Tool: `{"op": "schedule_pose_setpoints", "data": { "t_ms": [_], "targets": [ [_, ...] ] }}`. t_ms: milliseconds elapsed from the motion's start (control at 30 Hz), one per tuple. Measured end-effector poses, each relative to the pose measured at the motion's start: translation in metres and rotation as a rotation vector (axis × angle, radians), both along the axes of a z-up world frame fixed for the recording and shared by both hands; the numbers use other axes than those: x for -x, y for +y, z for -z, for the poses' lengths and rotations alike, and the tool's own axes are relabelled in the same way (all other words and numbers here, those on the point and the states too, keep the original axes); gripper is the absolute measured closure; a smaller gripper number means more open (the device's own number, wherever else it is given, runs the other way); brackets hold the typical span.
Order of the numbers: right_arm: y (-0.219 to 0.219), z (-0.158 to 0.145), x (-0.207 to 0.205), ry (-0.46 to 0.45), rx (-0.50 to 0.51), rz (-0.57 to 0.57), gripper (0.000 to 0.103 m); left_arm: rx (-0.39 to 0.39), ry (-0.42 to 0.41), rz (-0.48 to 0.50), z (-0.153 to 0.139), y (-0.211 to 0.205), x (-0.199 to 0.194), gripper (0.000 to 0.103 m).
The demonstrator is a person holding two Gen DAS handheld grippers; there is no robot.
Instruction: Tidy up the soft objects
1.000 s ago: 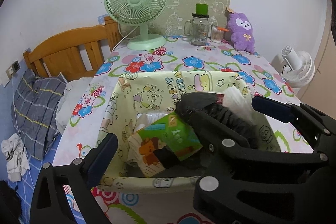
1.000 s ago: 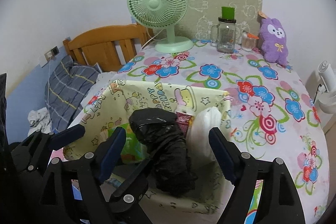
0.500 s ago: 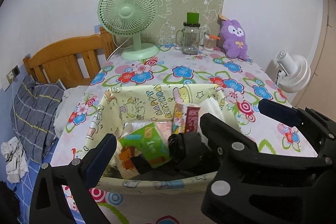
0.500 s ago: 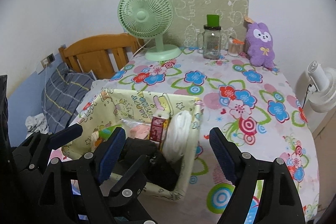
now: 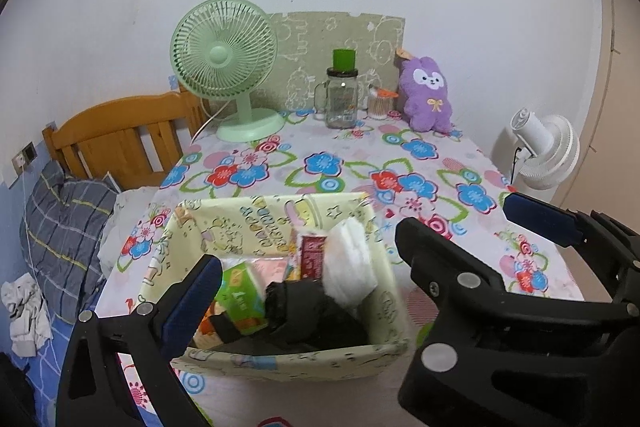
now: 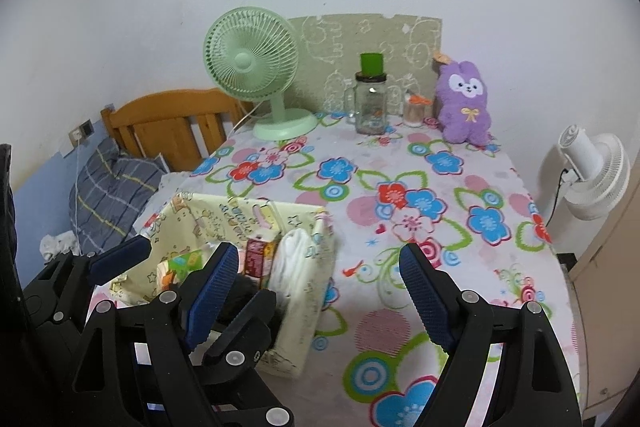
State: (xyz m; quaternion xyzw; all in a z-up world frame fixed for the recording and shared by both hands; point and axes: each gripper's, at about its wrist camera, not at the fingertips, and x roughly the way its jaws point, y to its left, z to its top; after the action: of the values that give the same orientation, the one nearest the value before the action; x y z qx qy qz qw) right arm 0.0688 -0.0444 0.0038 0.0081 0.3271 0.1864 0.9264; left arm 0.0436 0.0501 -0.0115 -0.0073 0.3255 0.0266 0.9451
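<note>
A pale yellow fabric storage box [image 5: 280,361] stands on the flowered tablecloth near the front edge; it also shows in the right wrist view [image 6: 308,311]. Inside lie a black bag [image 5: 312,315], a white soft pack [image 5: 350,273], a green tissue pack [image 5: 240,291] and a red carton [image 5: 312,259]. A purple plush rabbit [image 5: 426,93] sits at the table's back right, also in the right wrist view [image 6: 464,103]. My left gripper [image 5: 360,247] is open and empty above the box. My right gripper [image 6: 316,291] is open and empty, right of the box.
A green desk fan [image 5: 226,63], a glass jar with a green lid [image 5: 340,99] and a small cup [image 5: 378,103] stand along the back wall. A white fan [image 5: 548,151] stands right of the table. A wooden bed frame [image 5: 120,131] and grey pillow [image 5: 64,227] lie left.
Both grippers have pulled back and up from the box. The black bag, earlier at the right gripper, now rests inside the box.
</note>
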Motion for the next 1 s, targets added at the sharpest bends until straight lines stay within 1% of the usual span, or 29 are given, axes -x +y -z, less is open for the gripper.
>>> {"op": "schedule_pose_setpoints", "data": {
  "t_ms": [167,267,333,600,800,1000],
  "targets": [
    [-0.018,-0.009,0.006,-0.029,0.002,0.029,0.017,0.003,-0.018,0.011,-0.007,-0.012,0.003,0.000],
    [-0.029,-0.013,0.010,-0.048,-0.001,0.052,0.013,0.004,-0.030,0.013,-0.011,-0.019,0.006,0.000],
    [-0.037,-0.016,0.014,-0.063,-0.005,0.070,0.012,0.004,-0.038,0.014,-0.015,-0.024,0.008,0.000],
    [-0.065,-0.027,0.029,-0.116,-0.002,0.140,0.011,-0.008,-0.077,0.029,-0.027,-0.040,0.018,0.000],
    [-0.089,-0.033,0.045,-0.154,-0.018,0.207,0.007,-0.018,-0.110,0.040,-0.035,-0.049,0.028,0.000],
    [-0.110,-0.036,0.061,-0.182,-0.025,0.261,0.006,-0.018,-0.127,0.041,-0.038,-0.054,0.039,0.000]
  ]
}}
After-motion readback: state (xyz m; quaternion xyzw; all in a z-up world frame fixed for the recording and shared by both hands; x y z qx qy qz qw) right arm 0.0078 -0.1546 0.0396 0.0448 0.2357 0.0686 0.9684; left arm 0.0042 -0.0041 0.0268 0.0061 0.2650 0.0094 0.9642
